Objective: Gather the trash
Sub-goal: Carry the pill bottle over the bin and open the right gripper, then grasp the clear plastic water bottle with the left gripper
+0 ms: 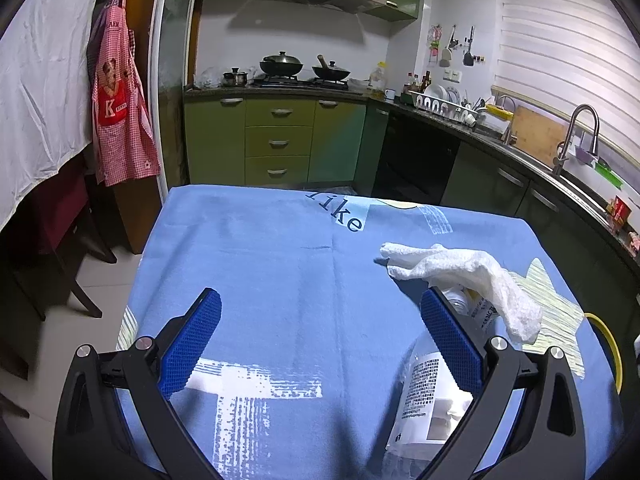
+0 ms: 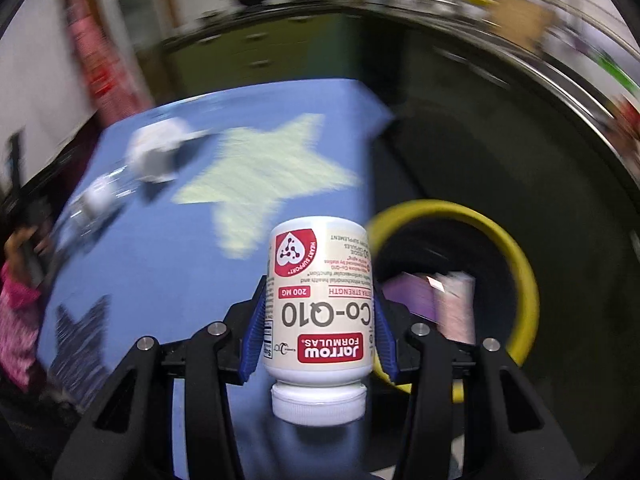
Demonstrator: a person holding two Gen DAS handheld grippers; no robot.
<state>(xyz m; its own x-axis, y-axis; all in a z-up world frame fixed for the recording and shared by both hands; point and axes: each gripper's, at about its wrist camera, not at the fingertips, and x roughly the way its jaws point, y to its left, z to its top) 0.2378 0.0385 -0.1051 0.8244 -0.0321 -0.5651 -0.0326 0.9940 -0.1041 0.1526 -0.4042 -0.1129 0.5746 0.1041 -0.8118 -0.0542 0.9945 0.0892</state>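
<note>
My right gripper (image 2: pixel 319 312) is shut on a white Co-Q10 supplement bottle (image 2: pixel 319 300), held upside down with its cap toward the camera, above the table's right edge beside a yellow-rimmed bin (image 2: pixel 516 256). The bin holds a purple box (image 2: pixel 416 300) and pink packaging. My left gripper (image 1: pixel 320 320) is open and empty above the blue tablecloth (image 1: pixel 280 272). A crumpled white paper towel (image 1: pixel 452 276) lies on the cloth just right of its right finger, over a clear plastic bottle (image 1: pixel 424 392). Both also show blurred in the right wrist view, the towel (image 2: pixel 160 152) and bottle (image 2: pixel 96 200).
The bin's yellow rim (image 1: pixel 612 344) shows at the table's right edge. Green kitchen cabinets (image 1: pixel 276 140), a stove with pans, a sink counter (image 1: pixel 560 168) and a dark chair (image 1: pixel 60 240) at left surround the table. The right wrist view is motion-blurred.
</note>
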